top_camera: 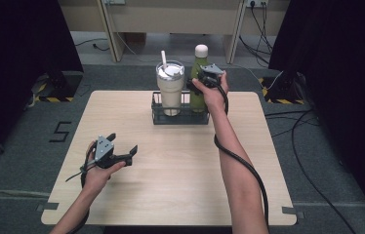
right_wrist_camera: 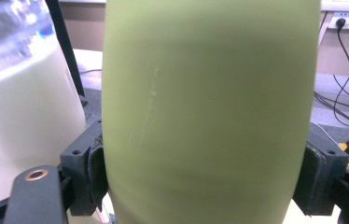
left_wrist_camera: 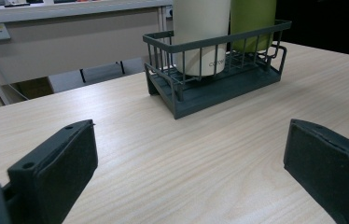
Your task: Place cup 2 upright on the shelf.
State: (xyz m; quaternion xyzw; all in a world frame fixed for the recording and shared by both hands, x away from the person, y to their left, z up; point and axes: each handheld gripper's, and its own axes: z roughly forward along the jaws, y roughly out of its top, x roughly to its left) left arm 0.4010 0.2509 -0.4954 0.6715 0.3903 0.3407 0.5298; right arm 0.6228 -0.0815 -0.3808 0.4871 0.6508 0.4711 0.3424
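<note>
On the near left of the wooden table [top_camera: 171, 165], the left gripper [top_camera: 123, 147] rests low in the person's hand with its jaws spread wide and nothing between them, well apart from the dark wire rack [top_camera: 180, 118] at the far middle. Inside that rack, on its left, stands a cream tumbler [top_camera: 170, 87] with a clear lid and a white straw [top_camera: 163, 60]; just beside it, on the right, stands the green bottle [top_camera: 199, 83] with its pale cap — the thing in hand. Farther right, the right gripper [top_camera: 201, 81] sits at the bottle's mid-body, and its own view shows the pads pressed against both flanks of the smooth, rounded wall. That wall looks rigid and probably metal, so it should not give under pressure, yet its matte, curved surface could slip or swivel if gripped lightly. How full it is cannot be told — it may be heavy. Holding at the widest part of the body, square to the bottle, seems soundest, and a straight lift would clear the rack's rail.
</note>
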